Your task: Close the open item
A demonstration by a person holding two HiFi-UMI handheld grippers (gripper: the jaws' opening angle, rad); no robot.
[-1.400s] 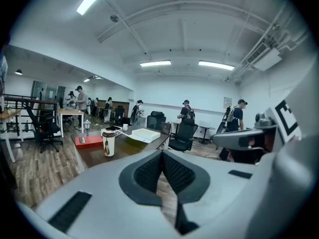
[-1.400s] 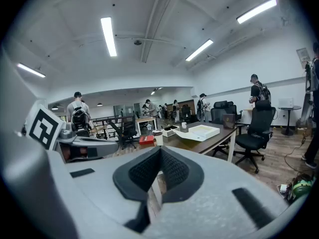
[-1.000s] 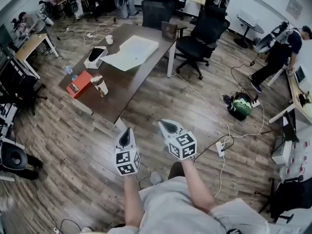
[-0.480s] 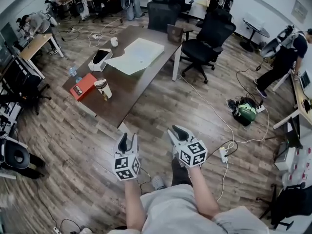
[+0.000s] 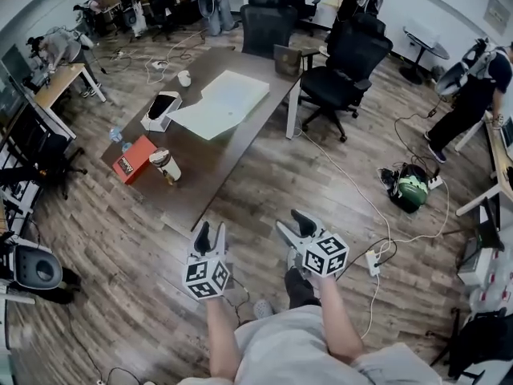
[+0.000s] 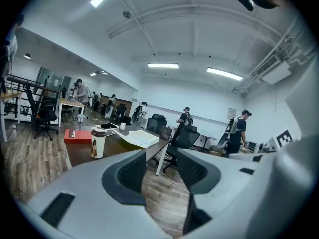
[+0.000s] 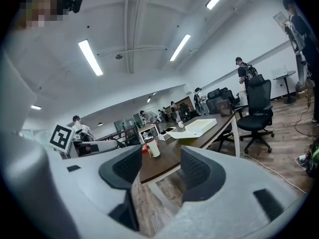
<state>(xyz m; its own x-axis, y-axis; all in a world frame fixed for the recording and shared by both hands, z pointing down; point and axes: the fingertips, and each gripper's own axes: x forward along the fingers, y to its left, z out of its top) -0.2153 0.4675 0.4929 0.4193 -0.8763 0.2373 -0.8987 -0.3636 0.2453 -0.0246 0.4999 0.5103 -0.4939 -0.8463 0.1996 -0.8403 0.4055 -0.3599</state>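
The left tongs point(image 5: 212, 233) and right tongs point(image 5: 292, 223) have just been opening and stand wide, empty, likely readied for the open white box point(image 5: 224, 99), which lies well ahead on the tabletop point(image 5: 240, 139).

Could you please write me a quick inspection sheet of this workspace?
Surface: brown table, ahead of both grippers.
Job's things: white flat box, flap lying open.
Clutter: red box, paper cup, mug, small white box.
Grippers: left hand-held gripper and right hand-held gripper open, jaws have just been opening, nothing between them.
Cables: power strip, white cord running to it.
Surroundings: office chairs, people at other desks.
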